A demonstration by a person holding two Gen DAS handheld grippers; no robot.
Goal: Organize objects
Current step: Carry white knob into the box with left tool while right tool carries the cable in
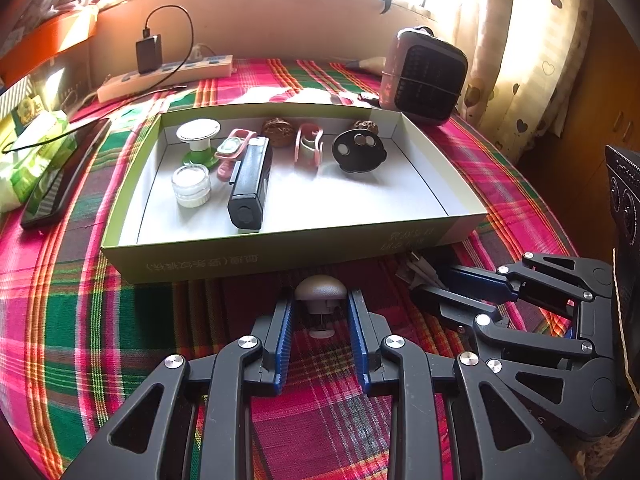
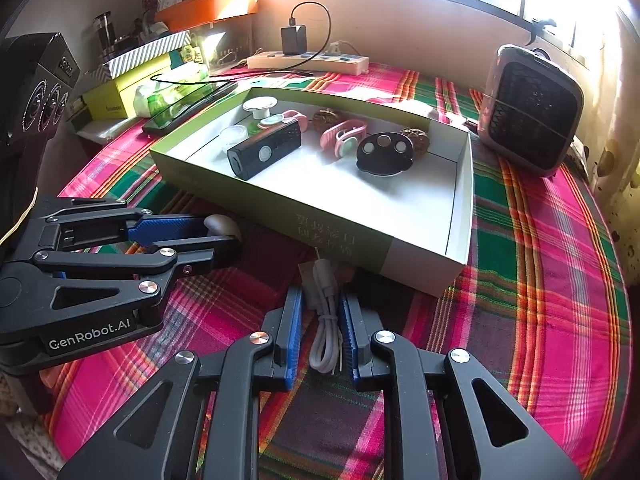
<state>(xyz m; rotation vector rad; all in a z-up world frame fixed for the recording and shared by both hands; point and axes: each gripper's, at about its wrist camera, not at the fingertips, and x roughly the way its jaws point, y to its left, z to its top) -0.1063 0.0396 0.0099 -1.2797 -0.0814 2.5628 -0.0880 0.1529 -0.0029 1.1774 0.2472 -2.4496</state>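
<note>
The right claw [image 2: 320, 336] is closed on a coiled white cable [image 2: 326, 320] lying on the plaid tablecloth [image 2: 540, 280], just in front of the shallow green box [image 2: 344, 232]. Left of the box's near wall, the left claw [image 2: 224, 240] grips a grey mushroom-shaped knob [image 2: 220, 224]. Inside the box lie a black rectangular device [image 2: 266, 150], pink clips [image 2: 342, 132], a black disc [image 2: 384, 150] and walnuts [image 2: 416, 138]. A small heater [image 2: 532, 112] stands right of the box.

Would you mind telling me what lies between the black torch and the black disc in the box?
A pink band, on the box floor between torch and disc; both wrist views show it.
</note>
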